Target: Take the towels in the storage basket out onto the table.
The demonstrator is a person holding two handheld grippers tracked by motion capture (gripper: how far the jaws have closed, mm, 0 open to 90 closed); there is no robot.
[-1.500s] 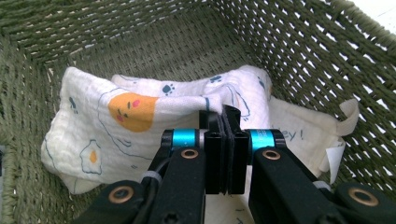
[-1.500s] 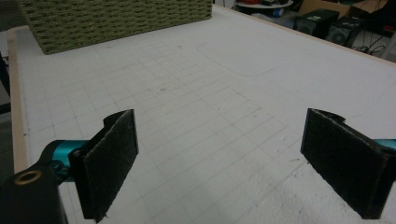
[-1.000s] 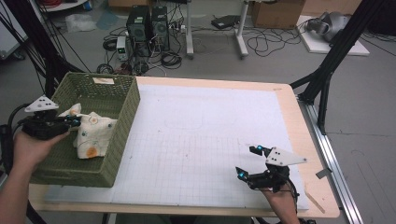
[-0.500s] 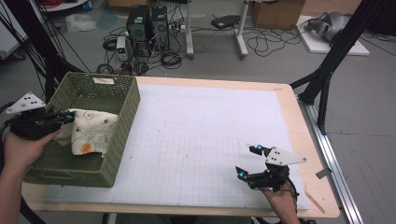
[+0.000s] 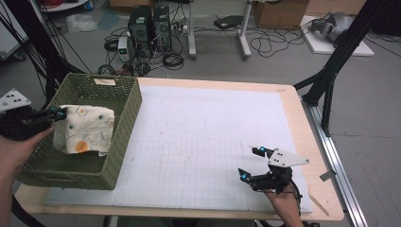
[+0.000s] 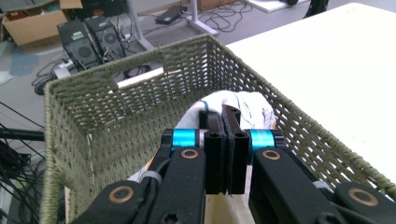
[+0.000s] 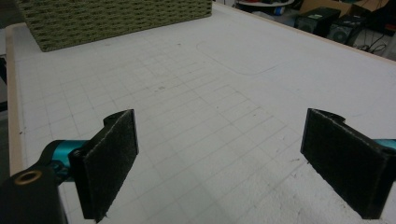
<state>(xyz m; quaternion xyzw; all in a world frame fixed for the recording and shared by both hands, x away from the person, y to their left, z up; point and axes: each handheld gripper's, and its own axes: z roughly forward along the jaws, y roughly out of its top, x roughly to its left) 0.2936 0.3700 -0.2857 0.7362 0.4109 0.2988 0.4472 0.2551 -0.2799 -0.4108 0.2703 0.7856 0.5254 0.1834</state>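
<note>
My left gripper (image 5: 56,113) clenched on cloth's (image 5: 85,129) near corner; cloth hangs rightward over basket (image 5: 124,125), long axis level. Right gripper (image 5: 250,163) released, idle.

No readable text anywhere. The basket (image 5: 124,142) has a pale tag (image 5: 104,82) on its far rim, too small to read; the cloth (image 5: 85,128) print is pictures only.

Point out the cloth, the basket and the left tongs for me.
cloth (image 5: 87,128), high view, middle of the patterned fabric.
basket (image 5: 125,127), high view, its right woven wall.
left tongs (image 6: 229,122), left gripper view, between the tips, pinched on the cloth's edge.
</note>
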